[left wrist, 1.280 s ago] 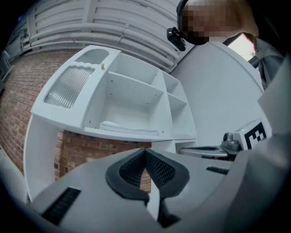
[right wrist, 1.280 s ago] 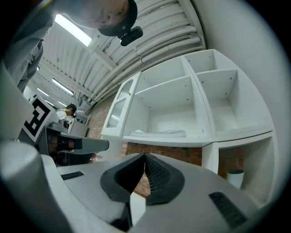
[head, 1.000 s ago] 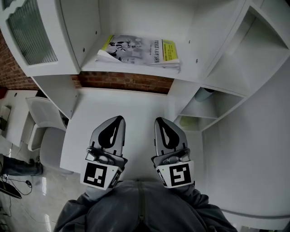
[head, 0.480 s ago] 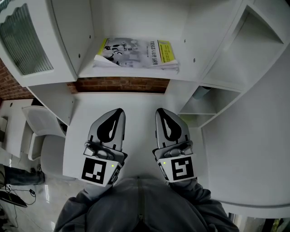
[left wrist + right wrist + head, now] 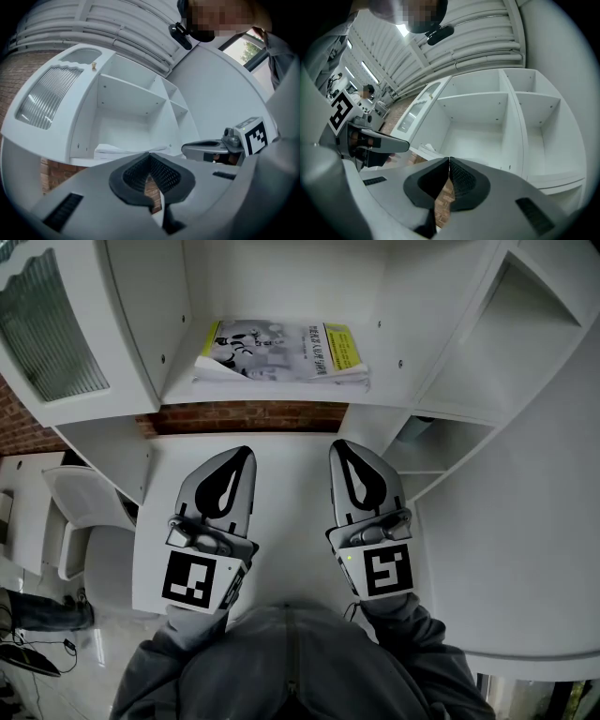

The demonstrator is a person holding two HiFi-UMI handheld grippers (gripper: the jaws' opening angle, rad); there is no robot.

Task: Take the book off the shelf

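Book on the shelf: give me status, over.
Left gripper and right gripper shut, empty, side by side. Book lies flat on the shelf ahead of them, untouched. Nothing in the way.

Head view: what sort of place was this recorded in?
Probably an office or workroom: a white shelf unit holding a book, a brick wall behind it, and a white chair beside the desk.

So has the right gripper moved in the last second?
Yes. The right gripper has moved up the head view: its tip now nearly reaches the brick strip below the book.
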